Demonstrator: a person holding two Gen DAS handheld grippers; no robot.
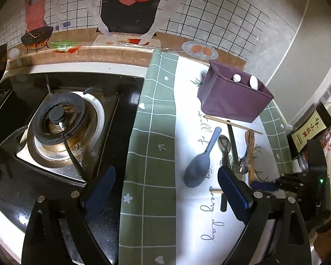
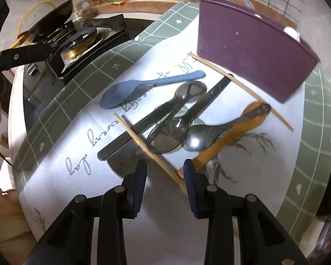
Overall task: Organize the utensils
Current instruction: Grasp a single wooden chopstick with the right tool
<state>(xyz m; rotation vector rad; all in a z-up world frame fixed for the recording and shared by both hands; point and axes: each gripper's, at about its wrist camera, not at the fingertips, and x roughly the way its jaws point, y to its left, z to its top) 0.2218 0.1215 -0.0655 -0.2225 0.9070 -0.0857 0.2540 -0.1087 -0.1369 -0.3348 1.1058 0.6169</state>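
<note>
Take the purple holder as your marker. It stands upright on the green-and-white cloth that covers this end of the table. Two white-tipped handles stick up inside it, one on each side of its inner divider.

The rest of the utensils lie loose on the cloth in front of the holder. One pale chopstick lies just beside the holder's near wall and runs along it. The blue spoon lies alone, further from the holder, on its stove side, with its handle pointing back toward the holder. The others are heaped together in front of the holder: two smoky clear spoons, a dark flat strip, a metal spoon and a wooden spoon, overlapping one another. A second chopstick crosses the far side of the heap from the holder, lying over the dark strip.

Your left gripper hangs over the cloth with its jaws wide and nothing gripped; the blue spoon shows in the gap below them, well in front of the holder.

Your right gripper points down at the edge of the heap furthest from the holder. Its jaws stand at a narrow gap. The near end of the second chopstick lies between them, close against one pad, and the other pad is clear of it.

The gas burner sits well apart from the holder, beyond the cloth's edge.
</note>
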